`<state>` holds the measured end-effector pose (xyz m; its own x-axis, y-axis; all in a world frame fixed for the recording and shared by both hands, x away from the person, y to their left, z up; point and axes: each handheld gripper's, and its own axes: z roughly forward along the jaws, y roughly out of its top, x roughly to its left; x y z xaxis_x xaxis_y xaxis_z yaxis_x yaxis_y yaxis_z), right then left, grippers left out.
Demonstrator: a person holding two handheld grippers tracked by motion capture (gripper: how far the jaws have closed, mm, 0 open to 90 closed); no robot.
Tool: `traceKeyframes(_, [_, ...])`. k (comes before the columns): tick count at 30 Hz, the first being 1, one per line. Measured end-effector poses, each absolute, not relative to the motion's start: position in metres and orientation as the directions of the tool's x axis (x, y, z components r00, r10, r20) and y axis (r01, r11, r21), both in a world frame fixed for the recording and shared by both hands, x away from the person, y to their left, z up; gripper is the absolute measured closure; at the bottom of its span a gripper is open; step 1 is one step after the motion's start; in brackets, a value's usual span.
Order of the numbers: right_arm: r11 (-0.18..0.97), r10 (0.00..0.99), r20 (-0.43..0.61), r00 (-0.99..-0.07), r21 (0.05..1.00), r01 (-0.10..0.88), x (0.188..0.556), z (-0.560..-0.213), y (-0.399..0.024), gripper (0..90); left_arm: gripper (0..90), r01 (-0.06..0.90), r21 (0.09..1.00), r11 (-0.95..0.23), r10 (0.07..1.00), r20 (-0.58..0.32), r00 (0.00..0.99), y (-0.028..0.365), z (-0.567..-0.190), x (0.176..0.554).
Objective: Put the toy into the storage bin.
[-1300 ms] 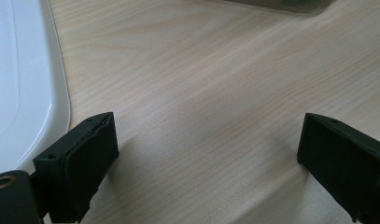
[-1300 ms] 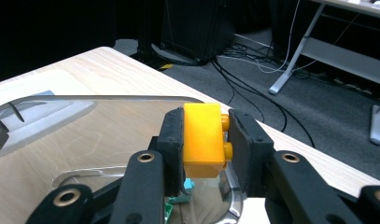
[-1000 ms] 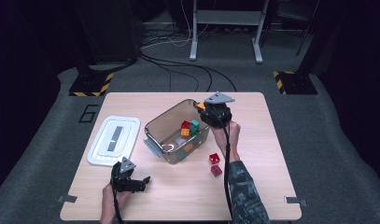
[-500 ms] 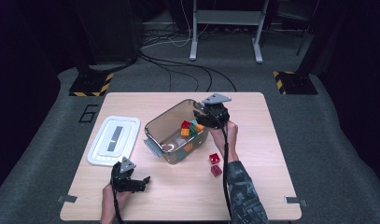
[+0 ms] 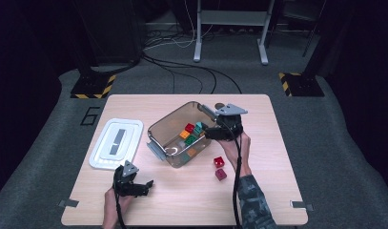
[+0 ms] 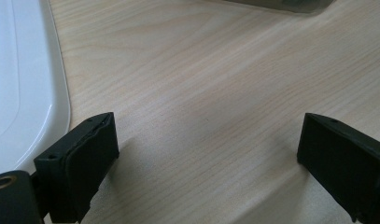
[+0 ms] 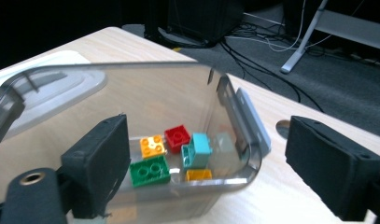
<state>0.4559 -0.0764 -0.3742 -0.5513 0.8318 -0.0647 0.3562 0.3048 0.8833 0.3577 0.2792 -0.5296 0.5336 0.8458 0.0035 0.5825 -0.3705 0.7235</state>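
The right gripper [image 5: 211, 133] hung over the near right corner of the clear bin [image 5: 165, 143] in the middle of the table [image 5: 268, 191]. Its jaws had just been opening and stood wide apart, with nothing pressed between them. In the right gripper view one jaw was inside the bin wall and the other outside it, so that the bin's corner lay between them. Just below and ahead of the jaws, on the bin floor, lay a teal brick [image 7: 197, 150] tilted against its neighbours, beside a red brick [image 7: 178, 137], an orange brick [image 7: 152, 146] and a green brick [image 7: 149, 171]. Two more red bricks [image 5: 219, 168] lay on the table just outside the bin, near the right hand. The left gripper [image 5: 143, 187] rested low on the table's near edge, jaws wide apart over bare wood, beside the white lid [image 5: 116, 143].
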Motion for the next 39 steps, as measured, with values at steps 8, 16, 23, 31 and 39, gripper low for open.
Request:
traceKeyframes(8, [0.299,0.840,-0.045,-0.541,0.870,0.393,0.440,-0.391,-0.090,4.4,4.9,0.582,0.724,-0.371,0.846,0.004,0.534,0.279,-0.530,0.358])
traceKeyframes(16, [0.310,0.841,-0.016,-0.540,0.833,0.458,0.429,-0.417,-0.098,0.0,4.9,0.582,0.723,-0.371,0.846,0.004,0.534,0.279,-0.530,0.358])
traceKeyframes(23, [0.330,0.840,-0.004,-0.543,0.798,0.504,0.423,-0.440,-0.101,0.0,4.9,0.582,0.724,-0.371,0.846,0.004,0.534,0.279,-0.530,0.358])
traceKeyframes(31, [0.332,0.843,0.024,-0.537,0.762,0.556,0.421,-0.466,-0.104,0.0,4.9,0.582,0.724,-0.370,0.846,0.004,0.534,0.279,-0.530,0.358])
traceKeyframes(39, [0.334,0.850,0.048,-0.524,0.721,0.607,0.421,-0.488,-0.103,15.4,4.9,0.582,0.724,-0.371,0.846,0.006,0.533,0.279,-0.530,0.358])
